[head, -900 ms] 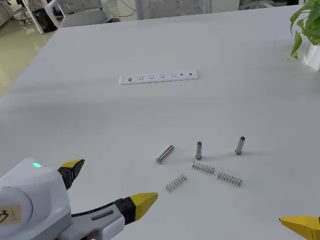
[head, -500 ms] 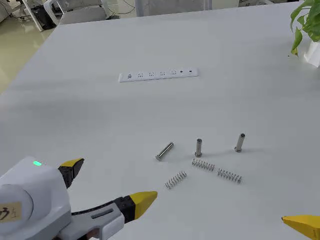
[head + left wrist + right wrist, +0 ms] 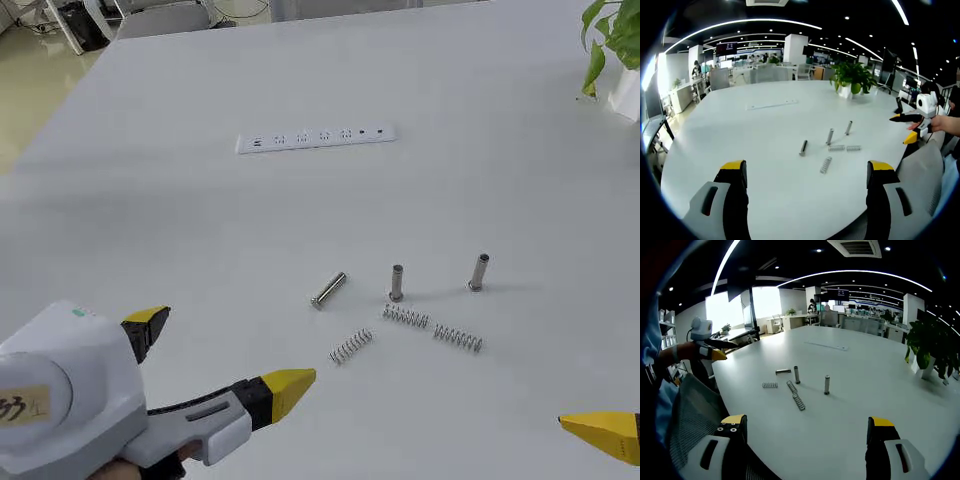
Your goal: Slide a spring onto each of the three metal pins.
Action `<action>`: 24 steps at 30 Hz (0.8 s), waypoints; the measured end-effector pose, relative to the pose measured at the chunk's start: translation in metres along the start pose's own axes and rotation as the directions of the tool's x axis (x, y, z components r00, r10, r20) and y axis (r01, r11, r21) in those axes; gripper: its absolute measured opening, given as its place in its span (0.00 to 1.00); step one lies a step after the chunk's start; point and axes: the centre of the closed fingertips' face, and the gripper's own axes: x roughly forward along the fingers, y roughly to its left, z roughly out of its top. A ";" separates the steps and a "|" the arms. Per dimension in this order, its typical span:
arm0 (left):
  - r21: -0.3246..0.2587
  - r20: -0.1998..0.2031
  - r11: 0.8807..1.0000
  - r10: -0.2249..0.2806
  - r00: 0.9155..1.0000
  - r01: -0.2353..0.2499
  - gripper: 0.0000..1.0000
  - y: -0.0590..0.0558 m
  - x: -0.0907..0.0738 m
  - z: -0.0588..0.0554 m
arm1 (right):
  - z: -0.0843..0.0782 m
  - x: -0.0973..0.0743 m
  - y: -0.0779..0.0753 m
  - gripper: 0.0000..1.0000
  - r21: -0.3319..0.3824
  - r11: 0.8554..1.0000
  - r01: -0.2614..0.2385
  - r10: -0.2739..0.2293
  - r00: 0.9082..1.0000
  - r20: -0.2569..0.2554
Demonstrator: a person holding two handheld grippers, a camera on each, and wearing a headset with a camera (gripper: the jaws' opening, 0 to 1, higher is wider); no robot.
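Left tongs [image 3: 220, 350] and right tongs [image 3: 808, 421] are still hanging wide open and empty by the desk's [image 3: 200, 220] near edge; only your view is shifting. Pins [image 3: 397, 283] and springs [image 3: 405, 317] are sitting untouched right of centre, so you are threading nothing yet.

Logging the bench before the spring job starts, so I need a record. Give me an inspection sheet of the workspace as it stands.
Surface: plain white table.
Job's things: three metal pins, two upright, one lying on its side; three springs lying loose on the near side of the pins, none on a pin.
Clutter: power strip farther back; potted plant at the far right.
Grippers: left claw open, holding nothing; right claw open, holding nothing; both short of the parts.
Cables: nothing seen.
Surroundings: open office with desks, chairs and ceiling lights.
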 end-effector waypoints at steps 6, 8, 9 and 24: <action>0.002 -0.011 1.000 -0.006 1.000 0.006 0.99 0.001 0.003 -0.005 | 0.001 0.001 -0.003 0.99 -0.011 1.000 0.004 -0.004 1.000 -0.004; 0.004 -0.013 1.000 -0.010 1.000 0.010 0.99 0.001 0.003 -0.006 | 0.001 0.001 -0.004 0.99 -0.012 1.000 0.005 -0.005 1.000 -0.005; 0.003 -0.013 1.000 -0.010 1.000 0.010 0.99 0.001 0.003 -0.006 | 0.001 0.001 -0.004 0.99 -0.014 1.000 0.006 -0.006 1.000 -0.004; 0.053 -0.058 0.997 -0.057 0.997 0.060 0.99 0.000 0.015 -0.013 | 0.000 0.000 -0.005 0.99 -0.010 1.000 0.011 -0.011 1.000 0.003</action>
